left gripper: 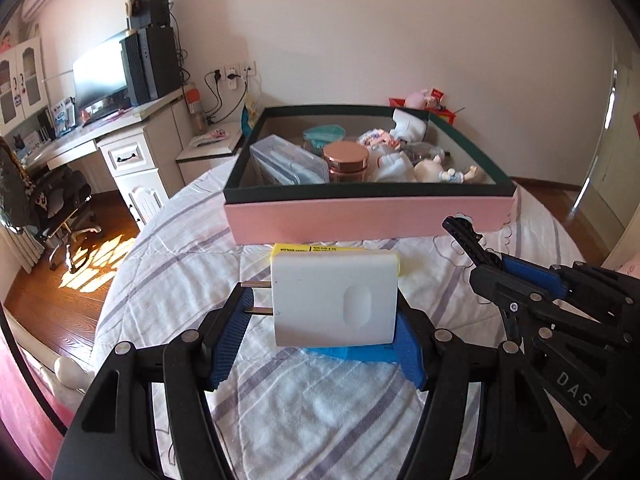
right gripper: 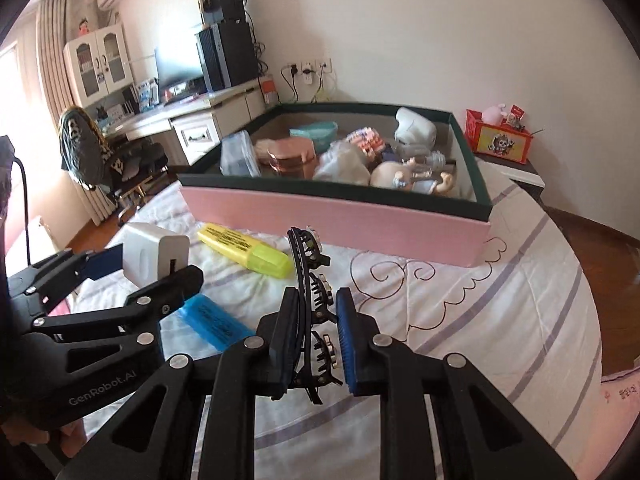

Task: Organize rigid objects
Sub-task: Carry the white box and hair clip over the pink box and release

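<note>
The left gripper [left gripper: 320,320] grasps a white charger [left gripper: 334,300], and the right gripper [right gripper: 318,340] clenches a black hair clip [right gripper: 310,280]; both hang just short of the pink box [right gripper: 336,220]. The clip's thin curved spine could twist free between the fingers; the charger's prongs might snag the box rim.

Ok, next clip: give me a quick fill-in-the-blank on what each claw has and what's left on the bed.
1. The left claw grips a white ____.
2. The right claw grips a black hair ____.
3. The yellow highlighter lies on the bed in front of the ____ box.
4. Below the charger lies a ____ highlighter.

Missing words: charger; clip; pink; blue
</note>
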Demonstrator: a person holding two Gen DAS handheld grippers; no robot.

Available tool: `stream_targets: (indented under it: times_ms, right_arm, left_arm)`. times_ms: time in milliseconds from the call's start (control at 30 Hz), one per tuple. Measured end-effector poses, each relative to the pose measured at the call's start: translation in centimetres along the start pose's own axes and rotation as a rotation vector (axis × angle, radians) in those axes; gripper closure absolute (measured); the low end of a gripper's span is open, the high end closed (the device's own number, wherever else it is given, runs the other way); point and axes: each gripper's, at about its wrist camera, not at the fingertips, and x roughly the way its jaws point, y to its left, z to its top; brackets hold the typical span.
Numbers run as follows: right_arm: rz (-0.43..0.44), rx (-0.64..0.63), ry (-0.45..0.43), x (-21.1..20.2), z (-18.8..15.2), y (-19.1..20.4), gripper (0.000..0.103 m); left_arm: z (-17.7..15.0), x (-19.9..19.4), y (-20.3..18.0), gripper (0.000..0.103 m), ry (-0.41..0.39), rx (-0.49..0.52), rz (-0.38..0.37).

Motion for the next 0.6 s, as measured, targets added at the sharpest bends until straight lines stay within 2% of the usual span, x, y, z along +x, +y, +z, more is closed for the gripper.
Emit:
stream_targets:
  times_ms: [233,400,600]
  right_arm:
    - [-0.001,-0.058,-0.169,-7.8,0.9,4.1,0.083]
    - [-0.046,-0.107,-0.259,-12.8,0.6,6.4,0.083]
    - [-0.051,-0.129,-0.353,-18.1,-0.3,8.4,0.083]
  left_arm:
    - [0.0,-9.0,-0.1,0.036,-0.169,-0.004,0.002]
    - [-0.5,-15.2,0.1,0.036,-0.283,-0.023,0.017]
    - [-1.2,-21.7,0.0,0.036,-0.401,-0.023,0.044]
